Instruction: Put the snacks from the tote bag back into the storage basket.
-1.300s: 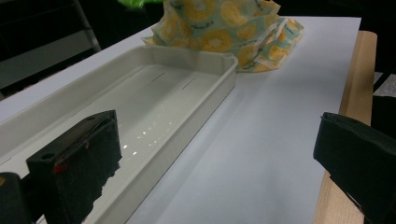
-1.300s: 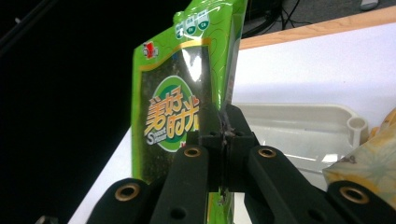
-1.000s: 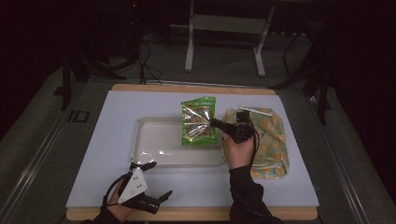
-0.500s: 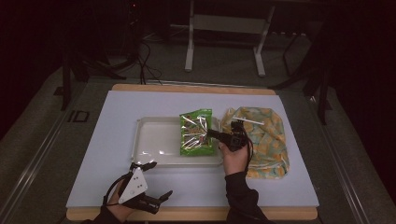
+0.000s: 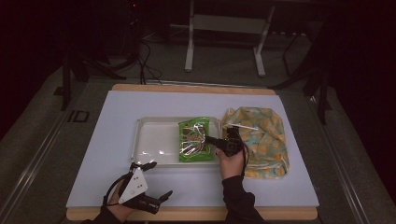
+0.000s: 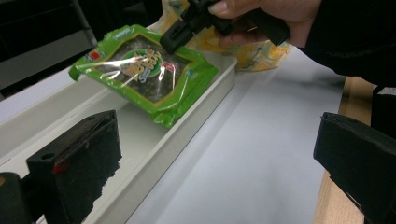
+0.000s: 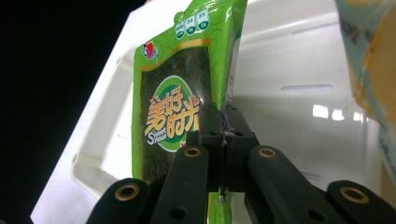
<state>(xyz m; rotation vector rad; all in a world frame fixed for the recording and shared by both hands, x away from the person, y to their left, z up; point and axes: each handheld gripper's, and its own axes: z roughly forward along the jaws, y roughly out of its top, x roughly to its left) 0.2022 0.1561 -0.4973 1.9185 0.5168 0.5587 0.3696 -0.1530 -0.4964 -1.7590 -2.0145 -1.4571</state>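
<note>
Pinched by one edge in the clamped right gripper point(image 5: 219, 141), the green seaweed packet point(image 5: 194, 140) could slip crookedly onto the white tray point(image 5: 154, 140), while the left gripper point(image 5: 156, 182) gapes empty.

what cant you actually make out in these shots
- Small print on the green snack packet: too small in the right gripper view, and glare on its film blurs it in the left gripper view.
- Whether the packet touches the white tray: unclear in the high view; the right gripper and its hand cover that edge.
- Contents of the yellow patterned bag: opaque cloth.
- Left gripper hand: cut by the high view's bottom edge.
</note>
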